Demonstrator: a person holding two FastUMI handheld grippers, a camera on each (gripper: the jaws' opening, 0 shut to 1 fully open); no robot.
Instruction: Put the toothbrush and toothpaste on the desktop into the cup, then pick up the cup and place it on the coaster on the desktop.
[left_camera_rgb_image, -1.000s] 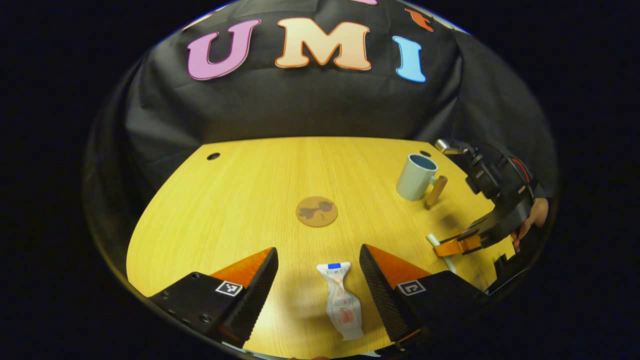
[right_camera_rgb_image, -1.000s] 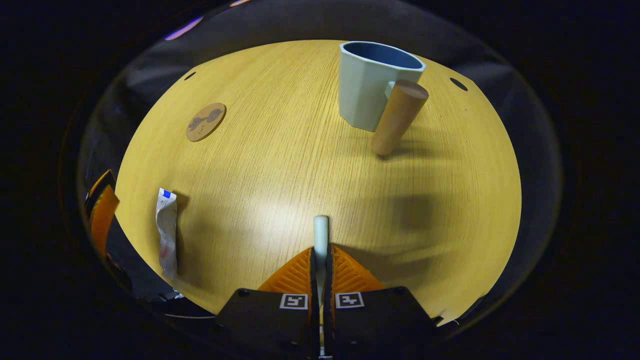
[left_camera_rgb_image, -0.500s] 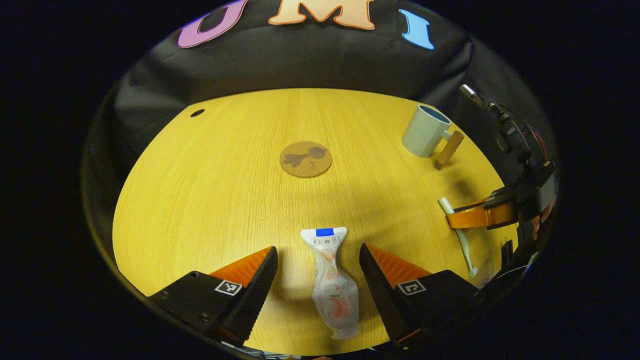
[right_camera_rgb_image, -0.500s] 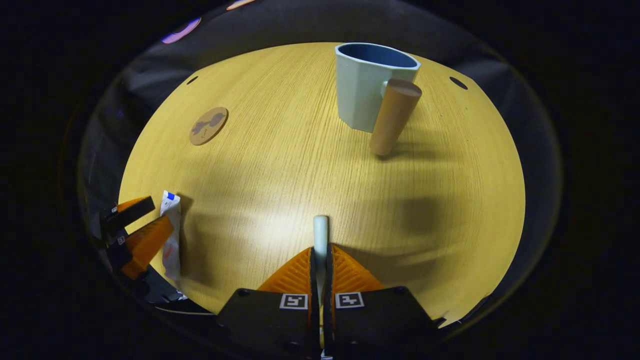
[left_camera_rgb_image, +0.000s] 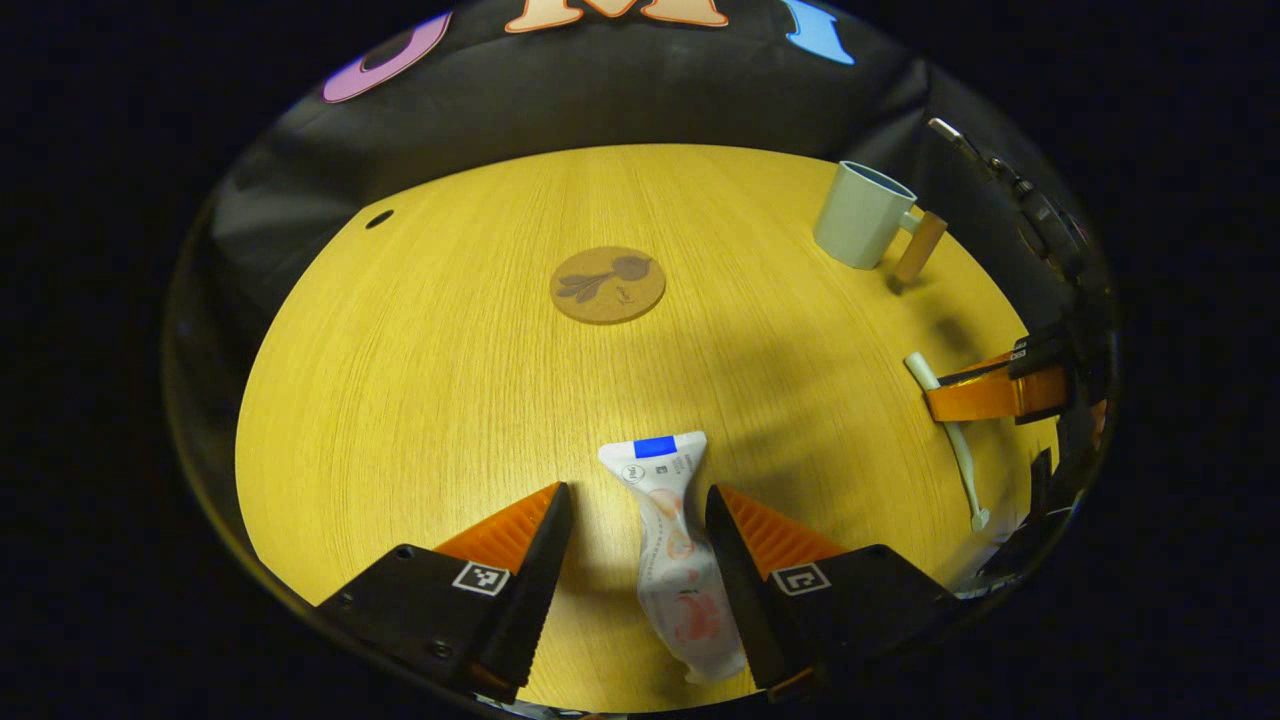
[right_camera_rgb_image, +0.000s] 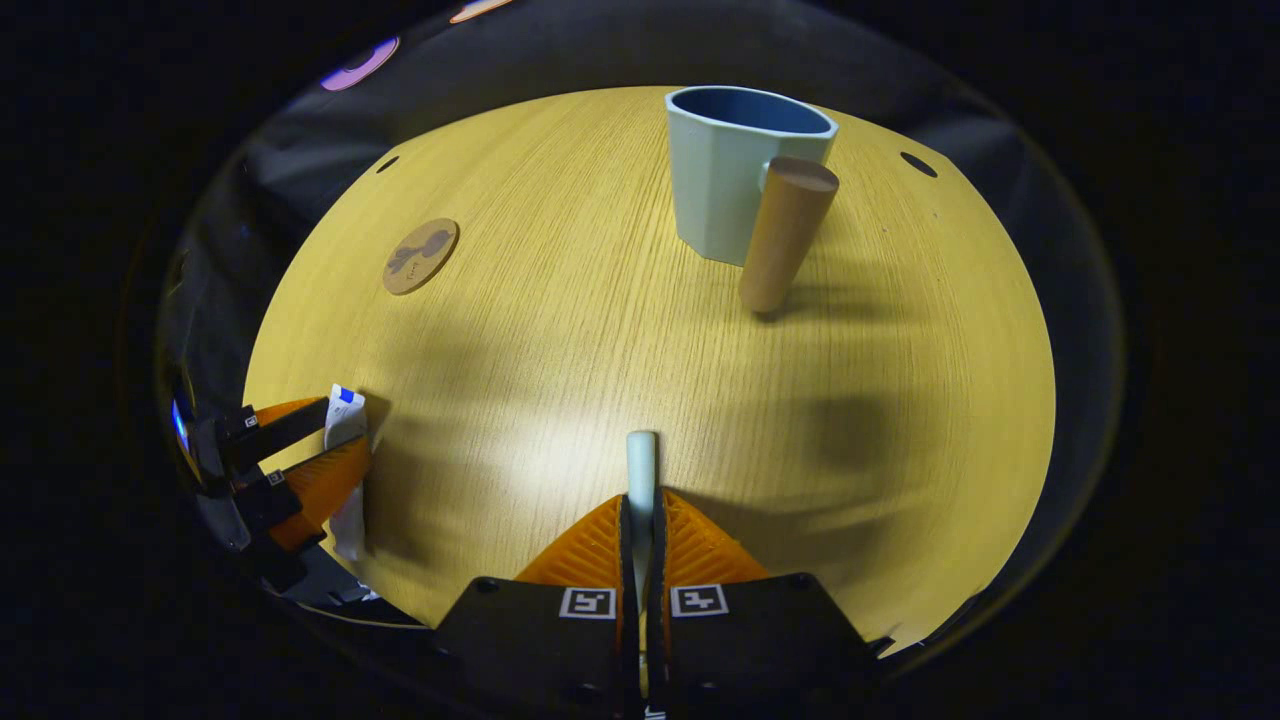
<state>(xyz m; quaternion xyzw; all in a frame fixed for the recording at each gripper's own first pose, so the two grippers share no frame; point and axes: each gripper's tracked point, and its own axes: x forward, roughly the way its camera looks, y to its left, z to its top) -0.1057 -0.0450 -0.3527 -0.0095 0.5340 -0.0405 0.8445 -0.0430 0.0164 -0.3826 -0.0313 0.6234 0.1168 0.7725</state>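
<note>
Straddling the toothpaste (left_camera_rgb_image: 672, 540) on the desk (left_camera_rgb_image: 420, 380), my left gripper (left_camera_rgb_image: 636, 535) is spread — a soft, light tube, best pinched mid-body; my right gripper (right_camera_rgb_image: 641, 520) pinches the stiff toothbrush (right_camera_rgb_image: 640, 462)

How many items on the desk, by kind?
Cup: 1
Coaster: 1
Toothpaste tube: 1
Toothbrush: 1, clamped in the right gripper
Total: 4
</note>
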